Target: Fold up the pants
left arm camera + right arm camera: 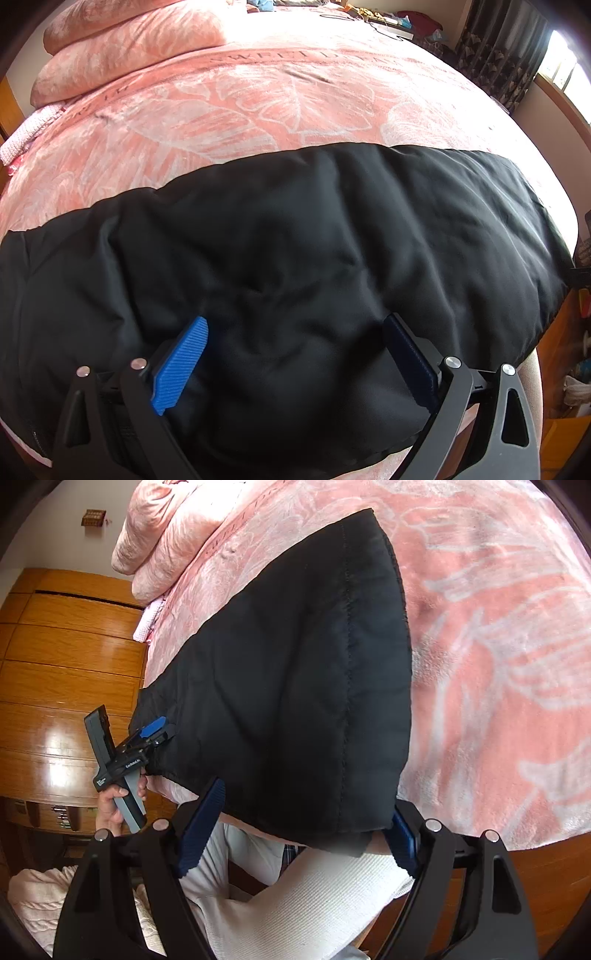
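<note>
Black padded pants (295, 240) lie in a wide band across the near edge of a pink bed (258, 103). My left gripper (295, 332) is open, its blue pads (184, 358) resting on the fabric near its front edge. In the right wrist view the pants (295, 672) show a stitched hem end near my right gripper (306, 812), which is open with its jaws either side of the hem corner at the bed edge. The left gripper (157, 731) shows there at the pants' far edge, held by a hand.
Pink pillows (122, 40) lie at the head of the bed. A wooden wardrobe (66, 664) stands beside the bed. Clutter and a curtain (498, 48) sit at the far right. The person's white-clad legs (295, 886) are below the right gripper.
</note>
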Demonstrator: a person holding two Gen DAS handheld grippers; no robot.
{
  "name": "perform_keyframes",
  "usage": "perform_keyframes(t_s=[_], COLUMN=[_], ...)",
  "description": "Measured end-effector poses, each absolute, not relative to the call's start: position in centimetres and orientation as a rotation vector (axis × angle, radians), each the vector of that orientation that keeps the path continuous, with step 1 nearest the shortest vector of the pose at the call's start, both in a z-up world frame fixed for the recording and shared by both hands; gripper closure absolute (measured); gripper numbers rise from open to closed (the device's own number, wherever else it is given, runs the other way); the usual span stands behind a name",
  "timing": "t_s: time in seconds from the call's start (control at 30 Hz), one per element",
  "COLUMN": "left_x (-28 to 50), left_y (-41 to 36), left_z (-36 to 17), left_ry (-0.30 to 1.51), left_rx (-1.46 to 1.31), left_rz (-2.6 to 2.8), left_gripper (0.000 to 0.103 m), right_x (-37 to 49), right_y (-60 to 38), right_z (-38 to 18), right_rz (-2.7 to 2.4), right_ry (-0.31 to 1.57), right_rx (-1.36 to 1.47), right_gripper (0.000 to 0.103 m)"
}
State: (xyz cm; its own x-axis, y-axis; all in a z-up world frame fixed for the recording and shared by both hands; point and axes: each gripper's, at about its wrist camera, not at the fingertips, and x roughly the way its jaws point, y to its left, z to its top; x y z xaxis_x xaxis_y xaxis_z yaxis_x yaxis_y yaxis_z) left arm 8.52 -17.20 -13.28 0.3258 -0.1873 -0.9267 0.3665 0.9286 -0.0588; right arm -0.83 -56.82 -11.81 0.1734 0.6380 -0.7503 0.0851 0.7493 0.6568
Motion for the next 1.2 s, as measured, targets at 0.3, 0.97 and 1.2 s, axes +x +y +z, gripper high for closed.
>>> perform_keyframes(t_s=[0.3, 0.97, 1.2], left_x=[8.6, 9.8, 8.6], left_y=[-16.8, -18.0, -16.0], left_z=[-13.4, -12.8, -12.2], left_ry=[1.187, 1.162, 1.143], left_rx=[0.142, 0.053, 0.034], left_rz=[-0.359, -0.363, -0.365], left_gripper=[0.006, 0.006, 0.006], right_x=[0.3, 5.6, 2.2], right_y=[-53.1, -55.4, -55.4], right_z=[-7.5, -9.0, -6.1], right_rz=[0.297, 0.167, 0.045], right_ry=[1.352, 1.372, 1.318], right_rx=[0.363, 0.302, 0.213], right_gripper=[0.087, 0.085, 0.048])
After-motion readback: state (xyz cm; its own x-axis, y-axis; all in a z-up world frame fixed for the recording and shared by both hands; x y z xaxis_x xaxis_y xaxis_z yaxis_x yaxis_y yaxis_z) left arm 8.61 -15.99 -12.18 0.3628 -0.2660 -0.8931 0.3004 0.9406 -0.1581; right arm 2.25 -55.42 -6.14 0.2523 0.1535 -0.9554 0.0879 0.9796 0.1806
